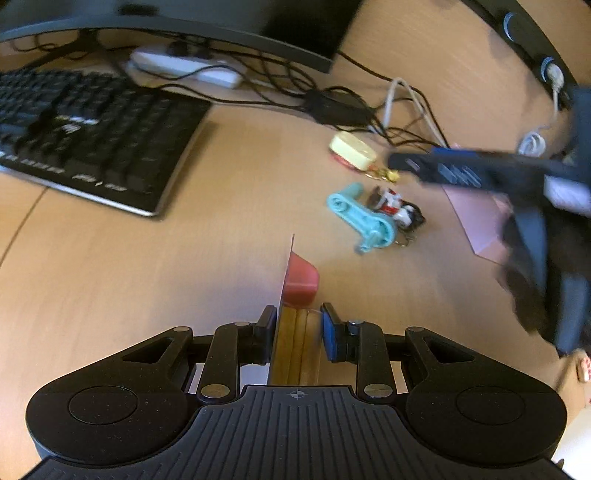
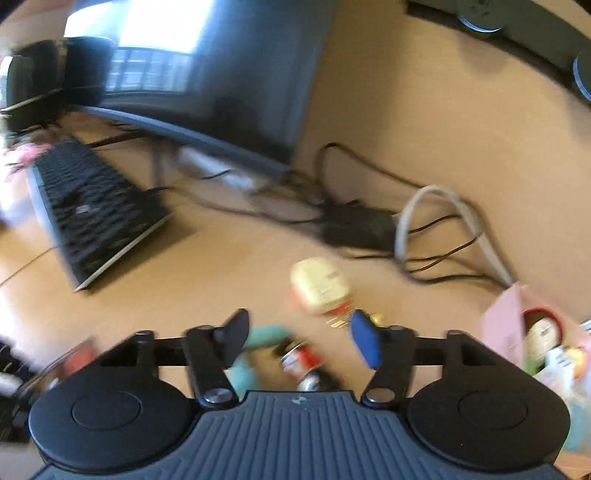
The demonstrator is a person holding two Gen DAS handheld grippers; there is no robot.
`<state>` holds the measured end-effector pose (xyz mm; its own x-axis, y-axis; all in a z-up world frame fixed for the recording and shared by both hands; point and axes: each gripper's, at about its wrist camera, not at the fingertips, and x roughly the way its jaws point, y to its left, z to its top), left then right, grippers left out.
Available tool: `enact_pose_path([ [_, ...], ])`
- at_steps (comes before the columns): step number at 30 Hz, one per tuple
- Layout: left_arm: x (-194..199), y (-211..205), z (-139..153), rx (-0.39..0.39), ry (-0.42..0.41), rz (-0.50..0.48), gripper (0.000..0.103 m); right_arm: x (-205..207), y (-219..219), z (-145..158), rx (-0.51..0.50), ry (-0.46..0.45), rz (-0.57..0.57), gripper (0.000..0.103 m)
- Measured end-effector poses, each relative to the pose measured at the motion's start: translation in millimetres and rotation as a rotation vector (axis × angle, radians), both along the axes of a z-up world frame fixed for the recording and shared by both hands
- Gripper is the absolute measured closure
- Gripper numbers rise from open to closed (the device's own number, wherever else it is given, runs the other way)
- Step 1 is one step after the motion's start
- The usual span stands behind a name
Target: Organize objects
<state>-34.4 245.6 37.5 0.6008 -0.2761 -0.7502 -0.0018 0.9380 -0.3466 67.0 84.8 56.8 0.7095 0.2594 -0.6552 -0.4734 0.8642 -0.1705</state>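
My left gripper (image 1: 298,318) is shut on a thin package (image 1: 295,343) with a white card back, wooden sticks and a red end (image 1: 301,281), held above the desk. A teal plastic toy (image 1: 364,219), a red-white-black figure keychain (image 1: 397,206) and a round cream case (image 1: 352,149) lie on the desk ahead to the right. My right gripper (image 2: 299,332) is open, hovering over the teal toy (image 2: 258,341) and the figure (image 2: 301,360); the cream case (image 2: 319,286) lies just beyond. The right gripper shows blurred in the left wrist view (image 1: 480,170).
A black keyboard (image 1: 81,133) lies at the left, under a monitor (image 1: 184,26). A white power strip (image 1: 184,68), a black adapter (image 2: 356,223) and tangled cables (image 2: 443,229) lie at the back. A pink box (image 2: 517,325) holding small items stands at the right.
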Motion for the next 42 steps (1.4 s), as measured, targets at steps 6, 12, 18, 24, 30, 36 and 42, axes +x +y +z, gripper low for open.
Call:
enact_pose_path([
  [6,-1.7,-8.2,1.5,0.040,-0.005,-0.047,0.074,58.7,23.1,-29.3,0.057,0.069,-0.124,0.040],
  [12,-3.5,-7.9,1.1,0.039,-0.011,-0.048,0.074,89.4,31.4,-52.7,-0.043,0.117,-0.122,0.052],
  [18,-4.3,-19.9,0.4,0.008,-0.008,-0.094,0.074,42.4,-13.1,-15.1,0.017,0.072,-0.126,0.052],
  [24,-6.9,-63.3,6.0,0.047,0.018,-0.174,0.074,-40.4,-87.7,27.1,-0.026,0.006,-0.122,0.052],
  [30,-2.4,-123.4,29.0,0.092,-0.036,-0.281,0.074,-113.9,-145.8,21.1,-0.104,-0.005,-0.153,0.052],
  [36,-5.6,-169.1,37.8,0.104,-0.051,-0.360,0.074,-141.7,-161.5,-19.9,-0.191,-0.014,-0.129,0.052],
  [42,-11.9,-179.5,35.4,0.120,-0.031,-0.370,0.074,-151.4,-165.3,-37.2,-0.151,0.012,-0.095,0.049],
])
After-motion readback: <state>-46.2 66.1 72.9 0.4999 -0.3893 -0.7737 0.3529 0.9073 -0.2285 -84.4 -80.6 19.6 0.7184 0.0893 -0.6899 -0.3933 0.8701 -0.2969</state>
